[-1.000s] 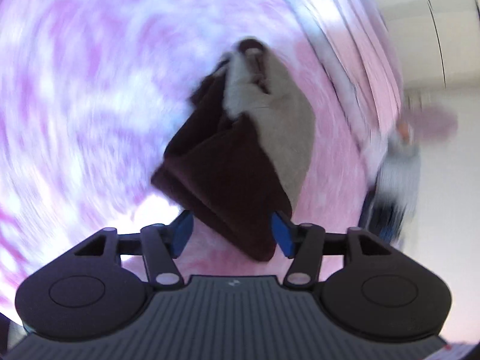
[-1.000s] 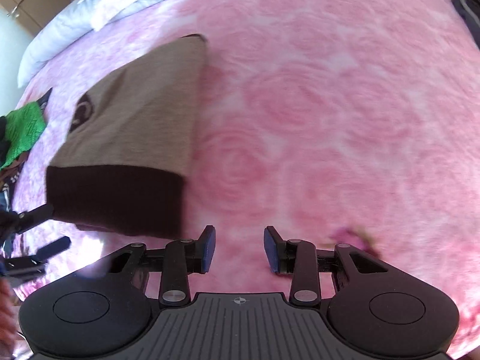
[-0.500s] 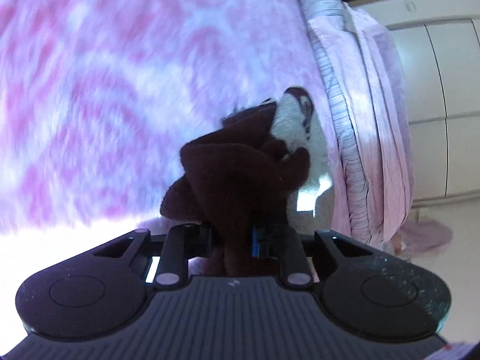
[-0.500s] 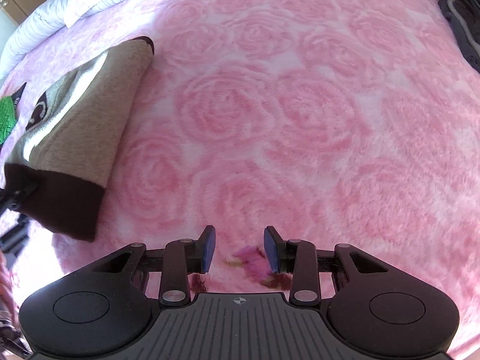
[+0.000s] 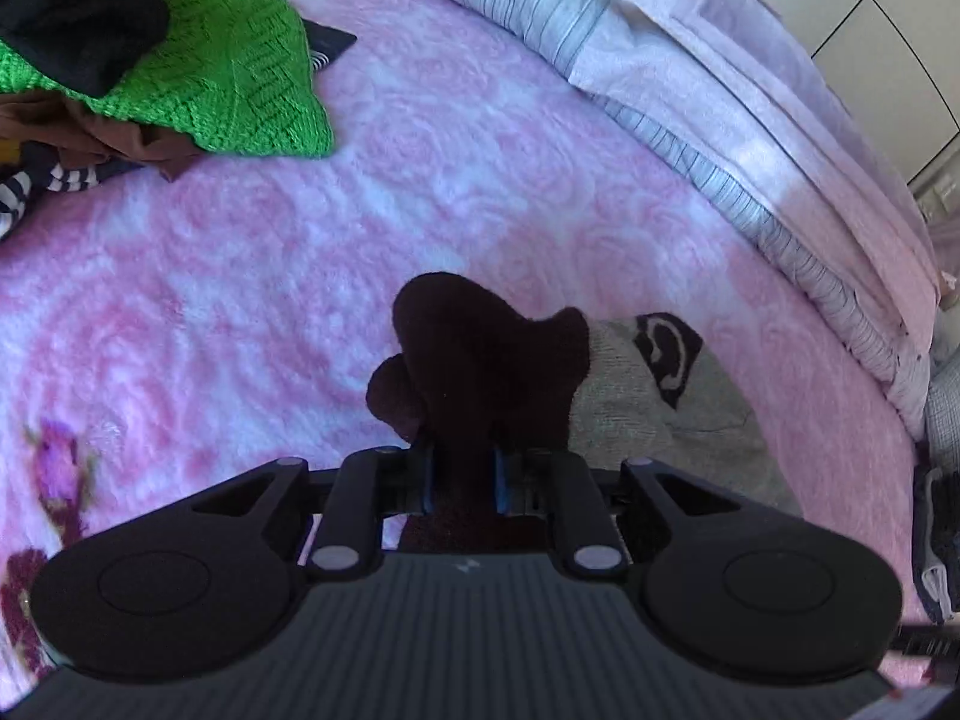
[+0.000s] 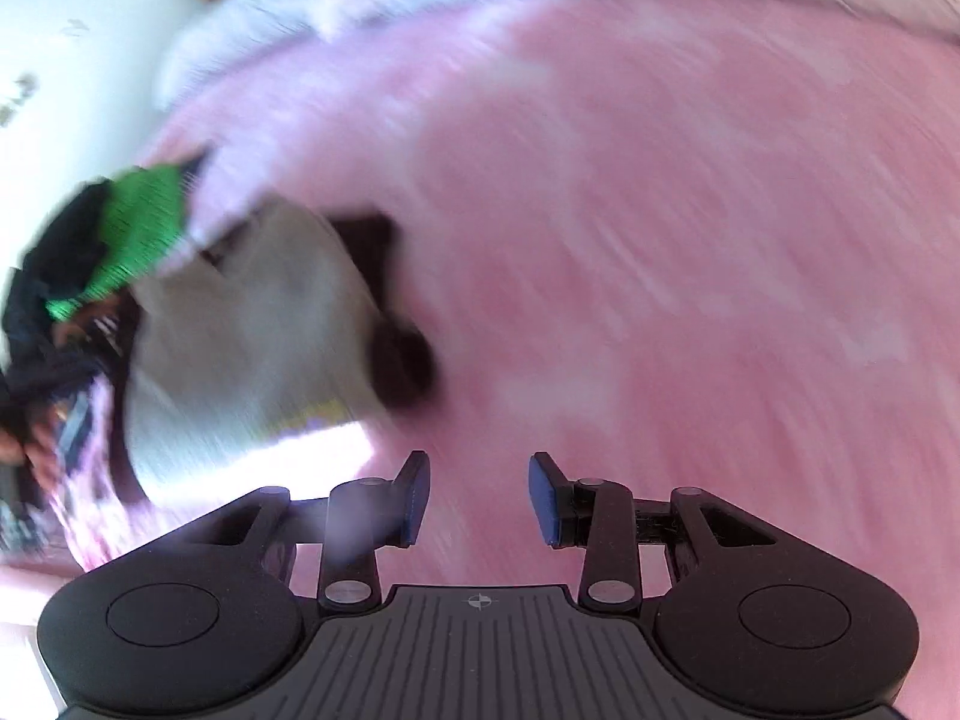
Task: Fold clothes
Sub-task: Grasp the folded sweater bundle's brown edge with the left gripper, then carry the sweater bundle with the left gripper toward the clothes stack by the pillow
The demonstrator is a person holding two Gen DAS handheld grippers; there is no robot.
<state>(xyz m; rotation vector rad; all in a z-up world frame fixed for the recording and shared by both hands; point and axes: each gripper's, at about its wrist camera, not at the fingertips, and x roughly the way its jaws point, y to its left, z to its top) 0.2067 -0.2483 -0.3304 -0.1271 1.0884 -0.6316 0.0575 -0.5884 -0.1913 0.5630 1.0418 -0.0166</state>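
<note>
A folded beige sweater with a dark brown hem (image 5: 648,414) hangs over the pink rose blanket (image 5: 240,276). My left gripper (image 5: 461,477) is shut on the bunched brown hem (image 5: 480,360), which bulges up between the blue pads. The beige body with a brown ring emblem (image 5: 663,348) trails off to the right. In the blurred right wrist view the same sweater (image 6: 252,348) shows at the left, well clear of my right gripper (image 6: 479,498), which is open with only blanket between its fingers.
A pile of clothes lies at the far left: a green knit (image 5: 222,78), black, brown and striped pieces (image 5: 54,180). Striped and white bedding (image 5: 720,120) runs along the bed's far edge. White cupboard doors (image 5: 888,12) stand beyond. The pile (image 6: 120,240) is also in the right wrist view.
My left gripper closed on the brown hem and carried the sweater toward the clothes pile. The right gripper stayed open and has swung, blurring its view.
</note>
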